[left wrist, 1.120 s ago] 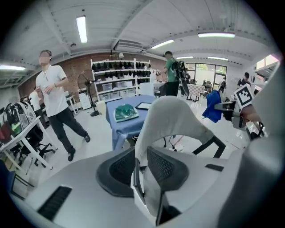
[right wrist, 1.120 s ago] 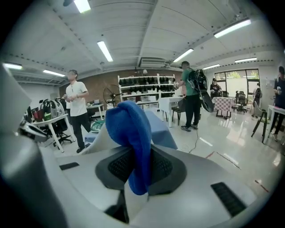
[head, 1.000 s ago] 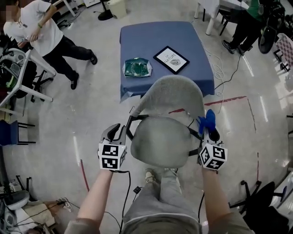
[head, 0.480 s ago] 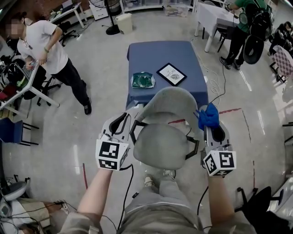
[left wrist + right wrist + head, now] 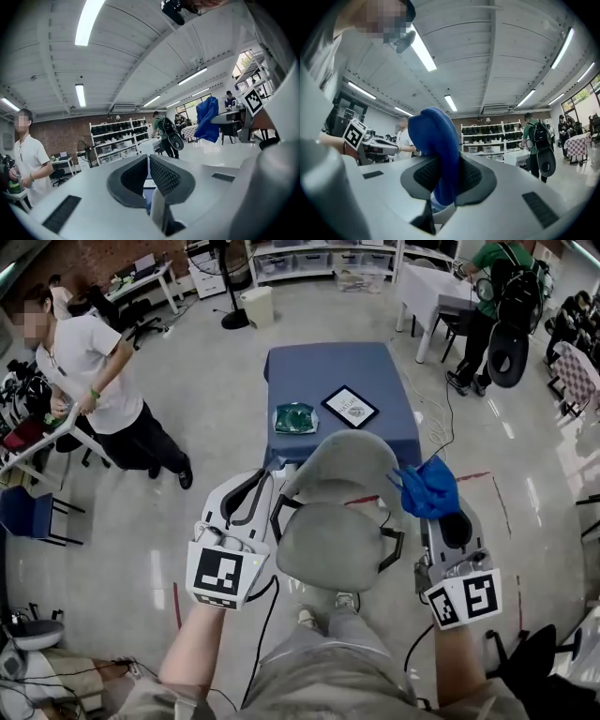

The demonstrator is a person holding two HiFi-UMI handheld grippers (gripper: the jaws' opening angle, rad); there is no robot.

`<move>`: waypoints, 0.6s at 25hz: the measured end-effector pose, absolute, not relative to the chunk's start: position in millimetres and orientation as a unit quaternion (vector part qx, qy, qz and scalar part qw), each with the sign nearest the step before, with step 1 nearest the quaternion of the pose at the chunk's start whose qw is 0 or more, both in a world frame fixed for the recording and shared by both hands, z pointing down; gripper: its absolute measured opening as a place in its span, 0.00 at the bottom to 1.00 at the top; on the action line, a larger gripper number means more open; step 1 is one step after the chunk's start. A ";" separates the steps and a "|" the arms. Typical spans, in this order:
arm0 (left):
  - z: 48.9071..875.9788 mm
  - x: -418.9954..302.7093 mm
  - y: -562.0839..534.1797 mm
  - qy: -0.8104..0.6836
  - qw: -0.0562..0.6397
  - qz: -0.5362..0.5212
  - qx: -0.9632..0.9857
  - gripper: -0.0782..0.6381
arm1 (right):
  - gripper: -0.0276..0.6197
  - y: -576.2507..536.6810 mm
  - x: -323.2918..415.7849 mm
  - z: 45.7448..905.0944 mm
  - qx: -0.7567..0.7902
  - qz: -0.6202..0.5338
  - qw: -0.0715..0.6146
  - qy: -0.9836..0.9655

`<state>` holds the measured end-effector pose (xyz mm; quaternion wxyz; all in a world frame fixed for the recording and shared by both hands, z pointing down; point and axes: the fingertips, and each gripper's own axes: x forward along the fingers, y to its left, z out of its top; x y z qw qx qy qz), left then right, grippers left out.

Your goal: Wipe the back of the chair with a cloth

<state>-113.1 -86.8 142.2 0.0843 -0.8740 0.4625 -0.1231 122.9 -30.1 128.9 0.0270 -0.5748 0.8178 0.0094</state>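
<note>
Nearest, at the chair's (image 5: 333, 545) left side, the left gripper (image 5: 246, 491) was closing on nothing, its jaws almost together. At the chair's right side, the right gripper (image 5: 444, 514) was clamped on a bunched blue cloth (image 5: 427, 487), which sat just beside the right edge of the chair back (image 5: 342, 457). That curved grey back rose beyond the seat and ran side to side, so it lay inward and slightly ahead of the cloth, nearer the right gripper than the left.
</note>
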 end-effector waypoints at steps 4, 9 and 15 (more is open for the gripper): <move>118.3 -107.5 -69.8 0.461 0.085 -0.094 -0.878 0.15 | 0.18 -12.1 122.4 100.1 -0.566 0.019 0.047 0.823; 104.8 -104.2 -53.7 0.458 0.088 -0.081 -0.881 0.15 | 0.18 5.8 115.6 77.4 -0.548 0.030 0.060 0.834; 101.4 -101.2 -37.3 0.456 0.086 -0.076 -0.882 0.15 | 0.18 21.7 104.6 74.5 -0.521 0.012 0.072 0.850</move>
